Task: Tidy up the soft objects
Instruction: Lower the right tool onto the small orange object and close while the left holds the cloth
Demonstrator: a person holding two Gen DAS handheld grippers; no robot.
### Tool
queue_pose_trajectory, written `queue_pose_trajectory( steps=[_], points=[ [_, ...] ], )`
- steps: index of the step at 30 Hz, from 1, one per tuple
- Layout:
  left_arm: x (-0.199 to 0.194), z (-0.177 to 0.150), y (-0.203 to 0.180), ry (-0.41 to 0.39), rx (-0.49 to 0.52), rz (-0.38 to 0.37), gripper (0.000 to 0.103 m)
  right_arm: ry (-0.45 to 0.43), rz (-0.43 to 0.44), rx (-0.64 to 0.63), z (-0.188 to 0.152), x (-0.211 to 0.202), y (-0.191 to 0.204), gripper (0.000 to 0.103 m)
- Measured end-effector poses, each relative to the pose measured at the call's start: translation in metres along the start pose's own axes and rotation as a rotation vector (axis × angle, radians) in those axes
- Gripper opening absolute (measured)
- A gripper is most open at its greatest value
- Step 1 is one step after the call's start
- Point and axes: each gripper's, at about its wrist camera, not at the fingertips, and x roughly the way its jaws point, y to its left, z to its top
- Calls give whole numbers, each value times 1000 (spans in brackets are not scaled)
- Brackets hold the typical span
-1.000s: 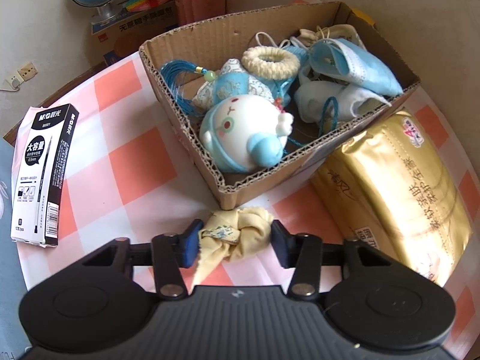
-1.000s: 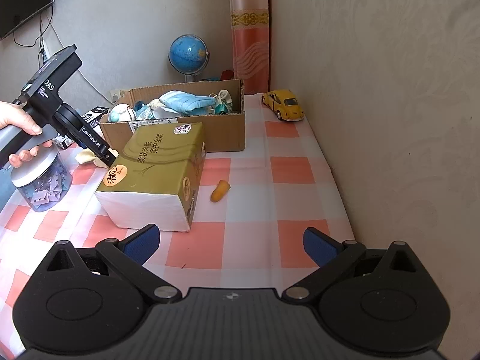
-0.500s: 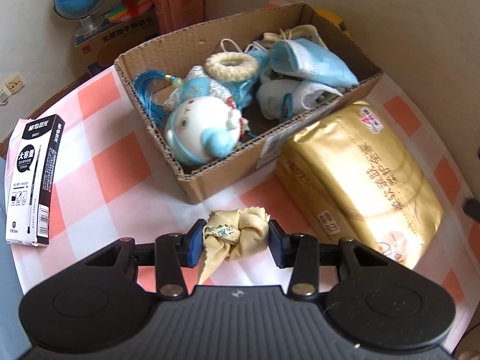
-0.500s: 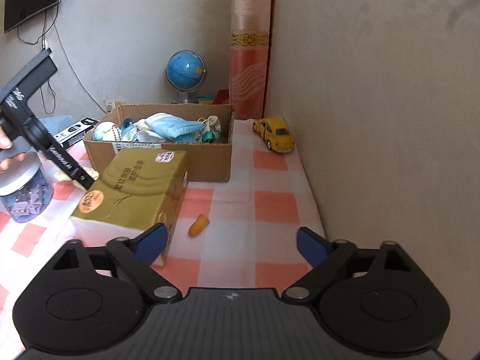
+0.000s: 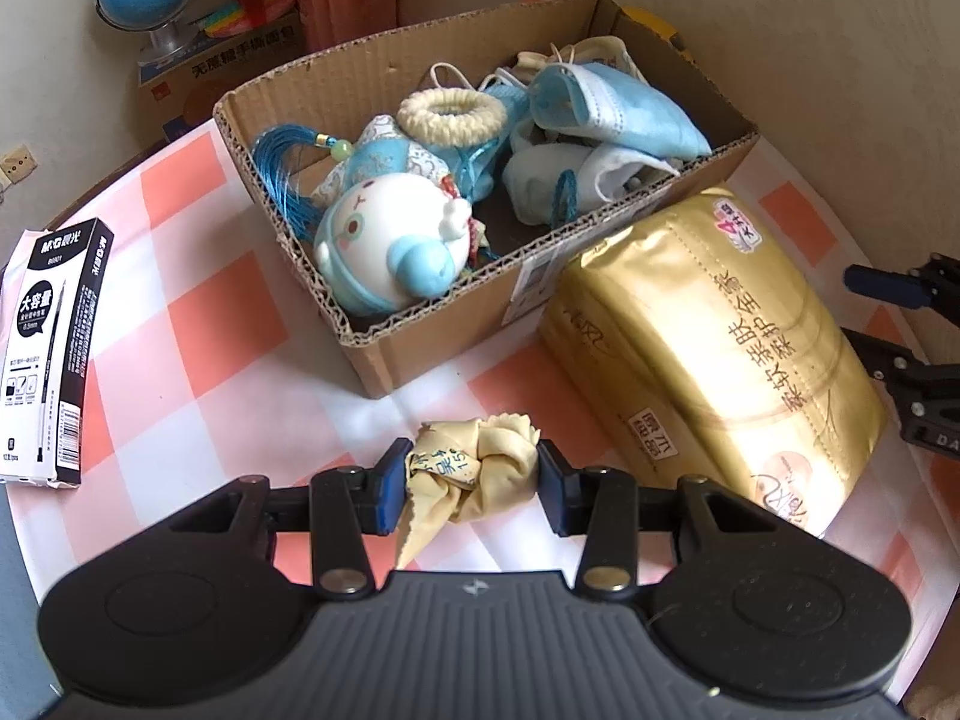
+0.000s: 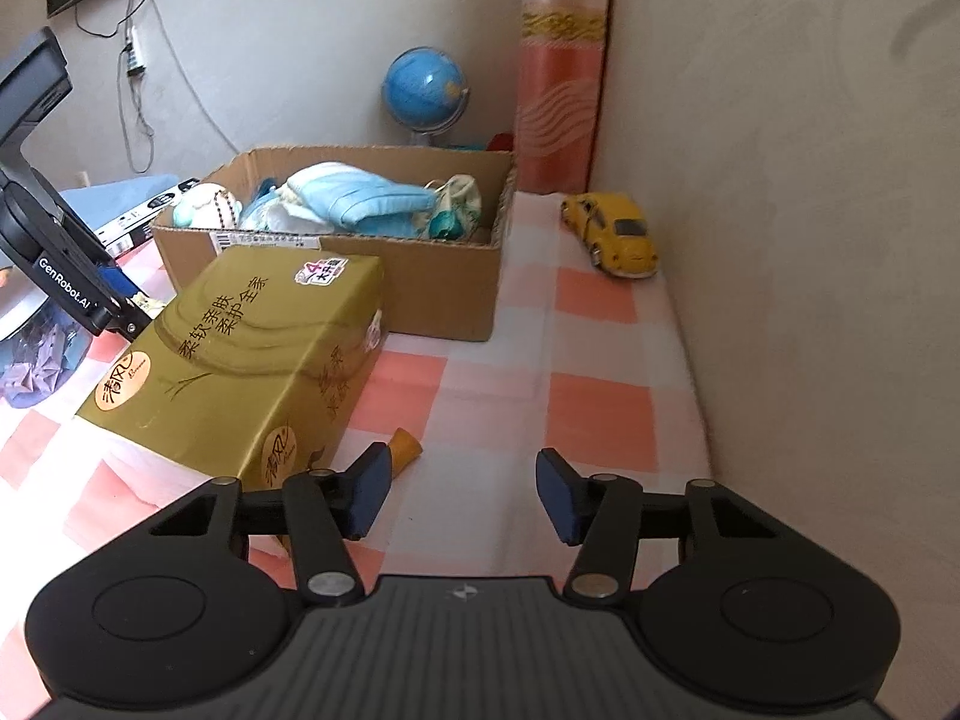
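Note:
My left gripper is shut on a crumpled yellow cloth and holds it above the checked tablecloth, just in front of the cardboard box. The box holds a white and blue plush toy, blue face masks, a cream hair ring and a blue tassel. My right gripper is open and empty, low over the table beside the gold tissue pack. A small orange soft piece lies by its left fingertip. The box also shows in the right wrist view.
A gold tissue pack lies right of the box. A black and white pen box lies at the left. A yellow toy car stands by the wall. A globe stands behind the box. A clear jar stands at the left.
My left gripper has risen and pulled back with the cloth. My right gripper has moved forward and down toward the orange piece, with its jaws narrower than before.

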Motion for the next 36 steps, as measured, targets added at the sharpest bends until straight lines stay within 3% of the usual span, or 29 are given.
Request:
queue_pose_trajectory(
  steps=[9,11,15,20,27,36],
  points=[
    [4,1,3,-2,-5,-10,43,23,74,33,7,17,-8,53],
    [4,1,3,-2,-4,-10,43,24,57,32,7,15,-8,53],
    [4,0,3,-4,-2,-11,43,19,-61,5,4,4,-7,53],
    [4,0,4,-7,-6,-12,43,-6,-2,30,1,-6,-11,53],
    [4,0,3,-7,-6,-12,43,12,63,45,2,13,-9,49],
    [4,0,4,-9,-6,-12,43,20,-2,52,-2,8,-16,50]
  ],
)
